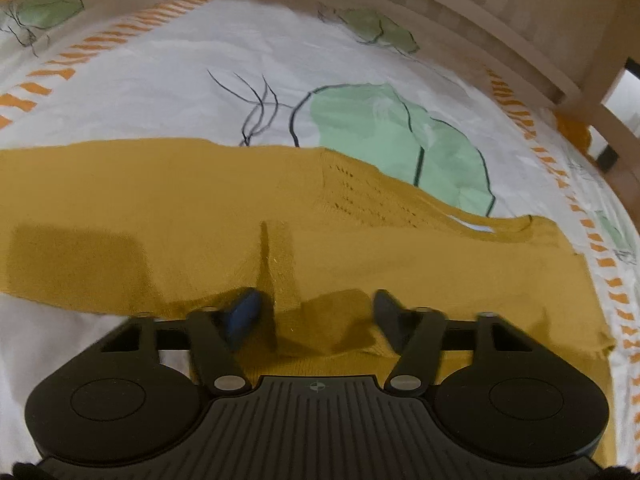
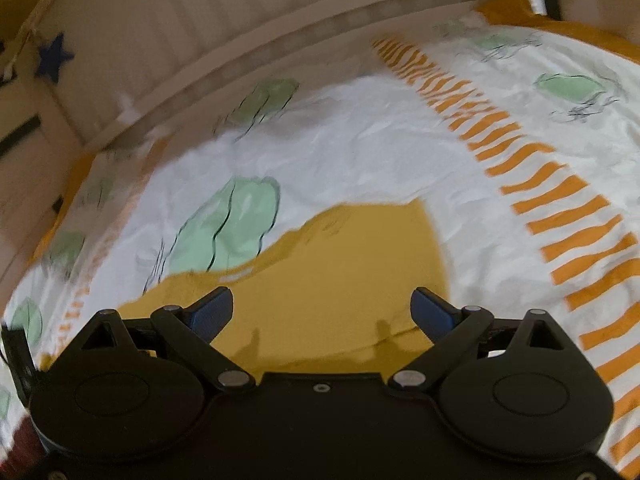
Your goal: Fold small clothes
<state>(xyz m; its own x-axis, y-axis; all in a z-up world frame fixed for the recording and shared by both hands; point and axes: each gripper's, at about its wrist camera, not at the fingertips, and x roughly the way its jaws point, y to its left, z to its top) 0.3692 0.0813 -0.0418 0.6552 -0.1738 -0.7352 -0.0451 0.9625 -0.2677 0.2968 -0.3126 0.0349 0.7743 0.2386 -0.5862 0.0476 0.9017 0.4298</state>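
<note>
Seemingly poised between grasps, the left gripper (image 1: 316,312) hung low over a mustard-yellow knit garment (image 1: 180,216), its jaws parted wide with a raised pleat of the cloth standing up between them but not pinched by either blue pad (image 1: 244,312). The right gripper (image 2: 322,312) was likewise spread wide and held nothing, hovering above the same garment (image 2: 340,264) near what looked like one of its corners.

The garment lay spread across a white bedsheet (image 1: 200,80) printed with green leaf shapes and rows of orange dashes. In the left wrist view it ran as a broad band from the left edge to the right, with a panel of openwork eyelets (image 1: 360,196) near its far edge and a small gap of white showing beside what may have been a neckline or armhole. A pale wooden bed frame (image 1: 500,40) curved behind the sheet, and a dark blue star (image 2: 54,58) hung on the rail in the right wrist view. Both views were somewhat blurred.

The knit appeared light, soft and limp, likely to sag and stretch rather than hold a crease; the loose weave could snag on the pads. A firm pinch on a hem or corner edge, one gripper at each end of the same side, seemed the surest hold for lifting it over into a fold.
</note>
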